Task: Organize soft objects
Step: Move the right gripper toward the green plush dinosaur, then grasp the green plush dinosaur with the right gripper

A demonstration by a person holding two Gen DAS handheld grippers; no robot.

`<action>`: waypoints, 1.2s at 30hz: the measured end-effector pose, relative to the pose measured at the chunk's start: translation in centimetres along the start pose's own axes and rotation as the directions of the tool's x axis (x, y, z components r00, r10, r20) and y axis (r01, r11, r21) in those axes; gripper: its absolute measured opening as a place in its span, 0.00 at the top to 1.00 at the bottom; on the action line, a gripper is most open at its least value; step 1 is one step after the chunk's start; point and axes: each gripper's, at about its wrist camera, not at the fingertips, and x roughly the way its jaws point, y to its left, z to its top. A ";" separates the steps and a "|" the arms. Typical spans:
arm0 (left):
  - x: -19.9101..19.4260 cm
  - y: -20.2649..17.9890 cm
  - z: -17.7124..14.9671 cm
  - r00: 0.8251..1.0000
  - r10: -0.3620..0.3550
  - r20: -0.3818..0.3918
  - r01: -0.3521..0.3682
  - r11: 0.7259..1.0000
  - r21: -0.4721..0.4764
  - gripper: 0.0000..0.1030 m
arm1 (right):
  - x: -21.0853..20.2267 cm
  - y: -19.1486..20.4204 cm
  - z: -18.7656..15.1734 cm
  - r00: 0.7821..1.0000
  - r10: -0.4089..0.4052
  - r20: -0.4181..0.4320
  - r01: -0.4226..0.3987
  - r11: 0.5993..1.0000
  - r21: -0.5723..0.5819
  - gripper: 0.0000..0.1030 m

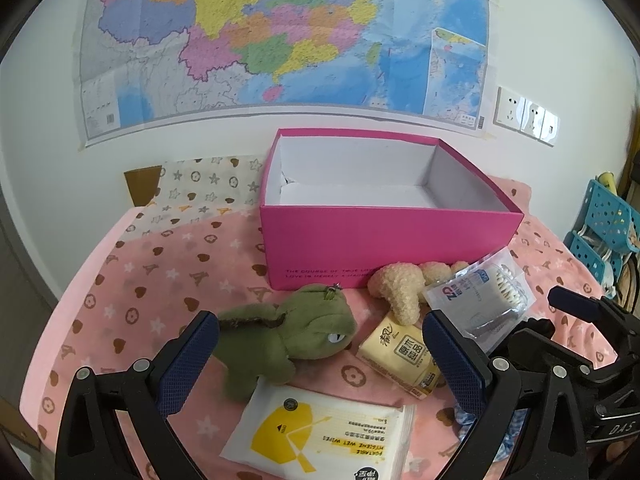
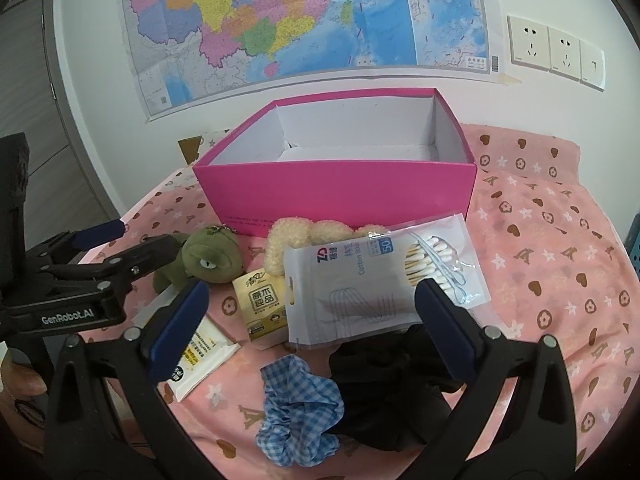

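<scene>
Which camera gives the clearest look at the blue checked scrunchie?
The right wrist view: the blue checked scrunchie lies whole on the pink bedspread beside a black fabric item. In the left wrist view only a sliver of it shows behind the left gripper.

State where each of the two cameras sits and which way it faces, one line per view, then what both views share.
Left wrist: rides the left gripper, open above the green plush toy and wet wipes pack, facing the pink box and wall map; the right gripper shows at its right edge.
Right wrist: rides the right gripper, open over the cotton swab bag, blue checked scrunchie and black cloth, facing likewise; the left gripper and a hand show left.
Shared: box, map, toy, tissue pack, swab bag.
</scene>
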 end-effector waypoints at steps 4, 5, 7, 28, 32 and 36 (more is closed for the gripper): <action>0.0 0.0 0.0 1.000 -0.002 0.000 0.002 1.000 -0.001 0.00 | 0.1 0.1 0.0 1.000 0.004 -0.003 -0.004 1.000 0.001 0.00; 0.1 0.1 0.0 1.000 -0.002 -0.001 0.002 1.000 -0.001 0.00 | 0.0 0.1 0.0 1.000 0.005 -0.002 -0.005 1.000 0.001 0.00; 0.0 0.0 -0.1 1.000 -0.001 0.000 0.001 1.000 -0.001 0.00 | 0.1 0.0 0.0 1.000 0.007 -0.001 -0.007 1.000 0.003 0.00; 1.0 2.2 -0.2 1.000 0.015 -0.024 -0.016 0.999 -0.036 0.00 | 2.0 0.5 0.8 0.994 0.098 -0.046 -0.097 0.995 0.015 0.00; 1.5 4.5 -0.2 0.999 0.029 -0.039 -0.032 0.997 -0.066 0.00 | 3.1 1.6 1.2 0.986 0.149 -0.073 -0.150 0.989 -0.007 0.00; 2.2 6.7 -0.3 0.999 -0.001 -0.050 -0.004 0.995 -0.095 0.00 | 4.4 3.3 1.7 0.967 0.234 -0.105 -0.238 0.971 -0.035 0.09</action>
